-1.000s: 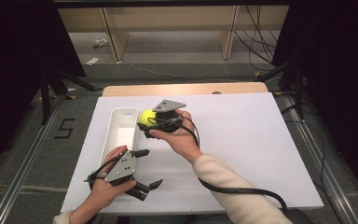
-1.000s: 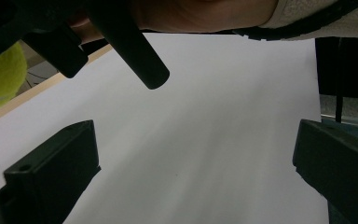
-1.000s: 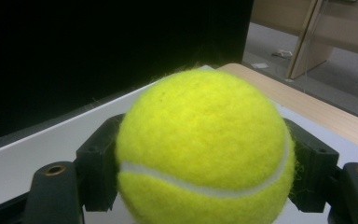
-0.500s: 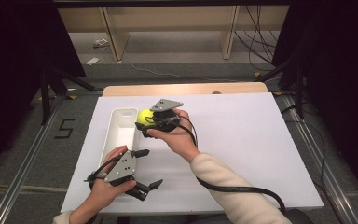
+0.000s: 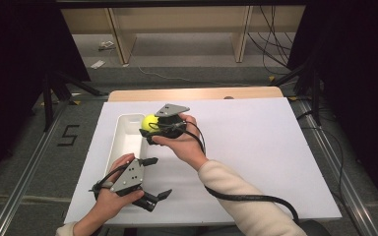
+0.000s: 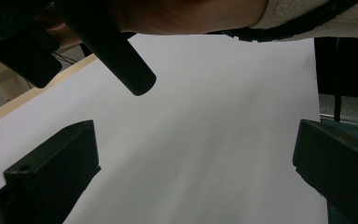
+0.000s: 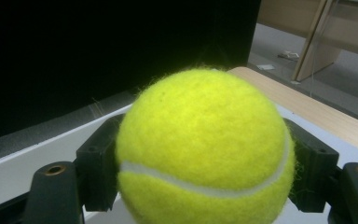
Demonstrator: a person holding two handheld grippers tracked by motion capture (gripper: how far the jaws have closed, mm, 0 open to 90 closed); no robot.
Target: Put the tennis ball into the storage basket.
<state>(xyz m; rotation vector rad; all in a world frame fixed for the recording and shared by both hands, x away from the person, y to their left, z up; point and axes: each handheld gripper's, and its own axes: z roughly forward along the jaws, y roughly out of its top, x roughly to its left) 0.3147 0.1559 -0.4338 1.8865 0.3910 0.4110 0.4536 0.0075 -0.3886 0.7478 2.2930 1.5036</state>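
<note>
Clamped on the tennis ball (image 5: 150, 121), the right claw (image 5: 150, 127) hovers over the far end of the white tray (image 5: 123, 147), which lies lengthwise near-to-far on the left part of the table (image 5: 256, 147). In the right gripper view the ball (image 7: 203, 149) sits squarely between the two black jaws, pressed on both flanks, so the grip looks secure; my guess is that it is held there to be dropped into the tray. Being round, the ball has no long axis to speak of; its white seam runs roughly level across the lower half, from one jaw towards the other. The left claw (image 5: 152, 178) rests low over the near left of the table, jaws spread wide with nothing between them, seemingly parked out of the way, just near of the tray's near end.
</note>
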